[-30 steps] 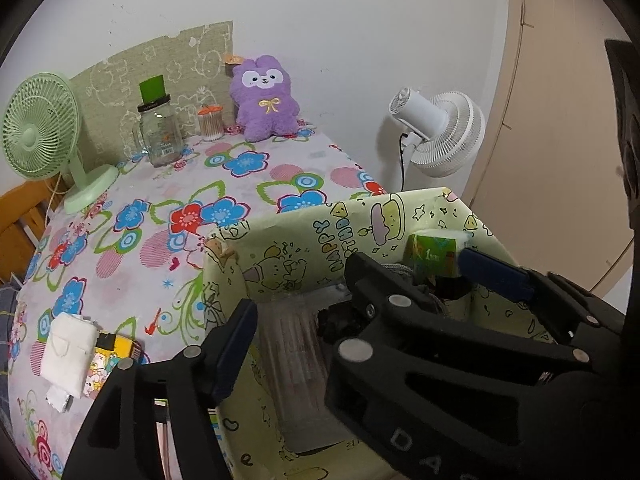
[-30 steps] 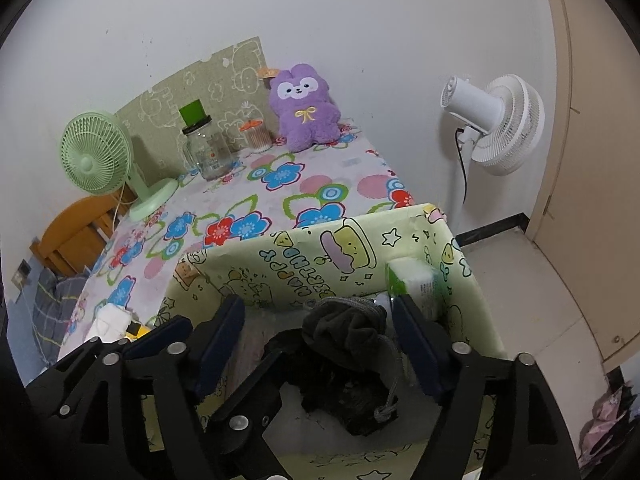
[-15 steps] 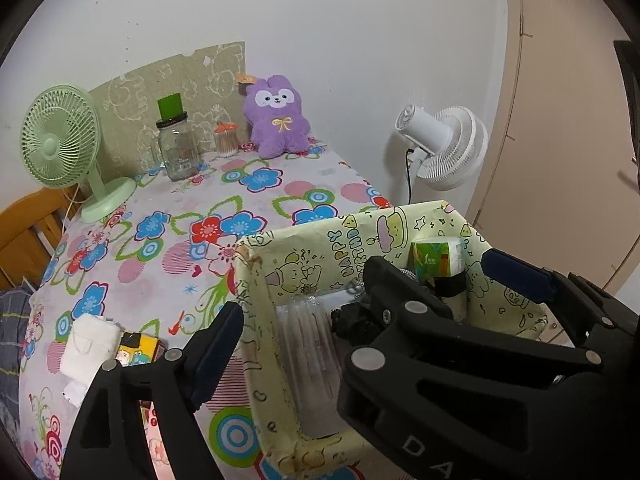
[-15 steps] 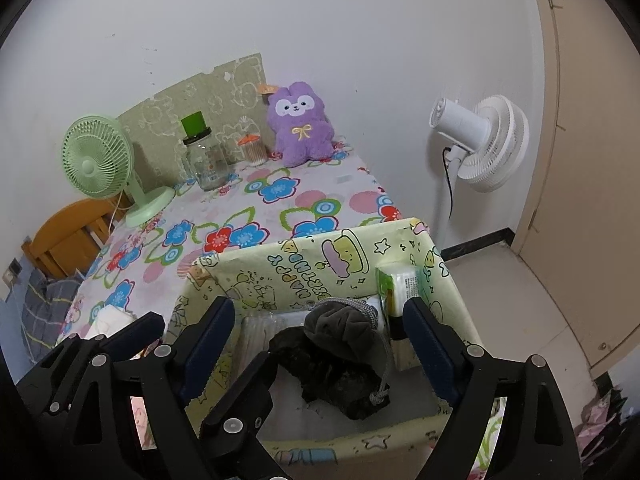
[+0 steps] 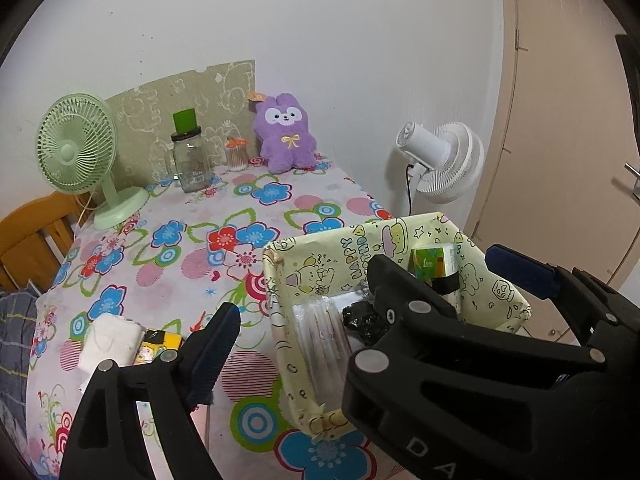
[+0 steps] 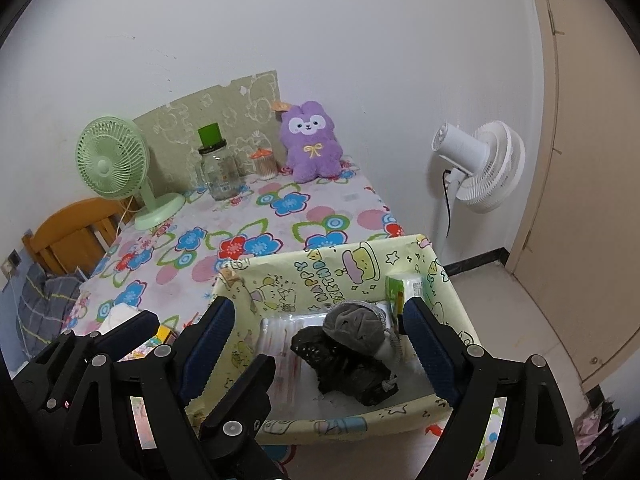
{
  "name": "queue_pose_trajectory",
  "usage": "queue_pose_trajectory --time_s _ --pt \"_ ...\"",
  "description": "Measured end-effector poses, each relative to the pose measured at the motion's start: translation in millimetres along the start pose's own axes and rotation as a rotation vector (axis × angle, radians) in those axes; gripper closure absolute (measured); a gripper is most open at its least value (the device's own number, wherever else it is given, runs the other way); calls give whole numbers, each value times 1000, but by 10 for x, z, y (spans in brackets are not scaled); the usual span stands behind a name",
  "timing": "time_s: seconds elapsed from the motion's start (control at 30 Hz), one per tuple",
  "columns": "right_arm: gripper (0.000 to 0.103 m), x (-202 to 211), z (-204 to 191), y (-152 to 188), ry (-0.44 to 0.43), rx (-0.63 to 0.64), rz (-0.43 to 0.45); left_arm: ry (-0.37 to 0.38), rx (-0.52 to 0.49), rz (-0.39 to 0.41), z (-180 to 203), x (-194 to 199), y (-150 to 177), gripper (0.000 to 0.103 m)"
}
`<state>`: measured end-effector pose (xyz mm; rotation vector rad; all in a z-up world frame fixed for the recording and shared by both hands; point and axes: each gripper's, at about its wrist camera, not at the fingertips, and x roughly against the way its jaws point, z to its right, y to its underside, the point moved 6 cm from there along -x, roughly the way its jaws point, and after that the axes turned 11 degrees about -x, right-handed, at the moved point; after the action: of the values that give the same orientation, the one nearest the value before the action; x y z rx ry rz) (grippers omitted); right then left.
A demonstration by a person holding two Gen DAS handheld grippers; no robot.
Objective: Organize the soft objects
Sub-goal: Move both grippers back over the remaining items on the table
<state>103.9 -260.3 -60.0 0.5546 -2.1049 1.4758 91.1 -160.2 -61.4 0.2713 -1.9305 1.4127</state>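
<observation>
Yellow cartoon-printed fabric forms the storage box (image 6: pixel 400 268), which sits on the flower-patterned tablecloth (image 6: pixel 256 220) directly ahead of and below the right gripper (image 6: pixel 320 352). That gripper's jaws stand wide apart and hold nothing; its blue pads (image 6: pixel 428 356) frame the box opening from above. Inside the box, between the pads, a grey soft pouch (image 6: pixel 352 324) lies on top of a black crumpled soft item (image 6: pixel 344 364); a clear plastic packet (image 6: pixel 276 344) lies flat toward the left pad, and a green-and-white tissue pack (image 6: pixel 402 286) stands against the far right wall of the box. The left gripper (image 5: pixel 360 316) is likewise spread open and empty; one pad (image 5: pixel 212 352) hangs over the tablecloth to the left of the box, the other (image 5: pixel 520 272) over the box's right rim, with the right gripper's black body crossing in front. To the left of the left gripper, a folded white cloth (image 5: pixel 110 344) lies on the tablecloth, touching a yellow packet (image 5: pixel 158 346). Well beyond both grippers, against the wall, stand a purple plush toy (image 6: pixel 310 142), a glass jar with a green lid (image 6: pixel 218 168), a small orange-capped container (image 6: pixel 266 164) and a green desk fan (image 6: pixel 116 164). A white fan (image 6: pixel 484 168) stands off the table's right edge.
</observation>
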Motion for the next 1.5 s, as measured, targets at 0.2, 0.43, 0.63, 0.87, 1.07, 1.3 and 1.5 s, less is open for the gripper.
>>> queue_pose_trajectory --time_s 0.2,0.43,0.63,0.87,1.07,1.3,1.5 --pt "14 100 -103 2 3 15 18 -4 4 22 -81 110 1 15" --pt "14 211 -273 -12 -7 30 48 -23 4 54 -213 262 7 14" --pt "14 336 -441 -22 2 37 85 -38 0 85 -334 404 9 12" --pt "14 413 -645 19 -12 61 95 -59 11 106 -487 539 79 12" --pt "14 463 -840 71 -14 80 103 -80 27 115 -659 637 153 9" --pt "9 451 -1047 139 -19 99 109 -112 45 125 -868 676 242 8" --pt "3 419 -1199 196 -47 117 115 -140 73 129 -1045 669 325 3"
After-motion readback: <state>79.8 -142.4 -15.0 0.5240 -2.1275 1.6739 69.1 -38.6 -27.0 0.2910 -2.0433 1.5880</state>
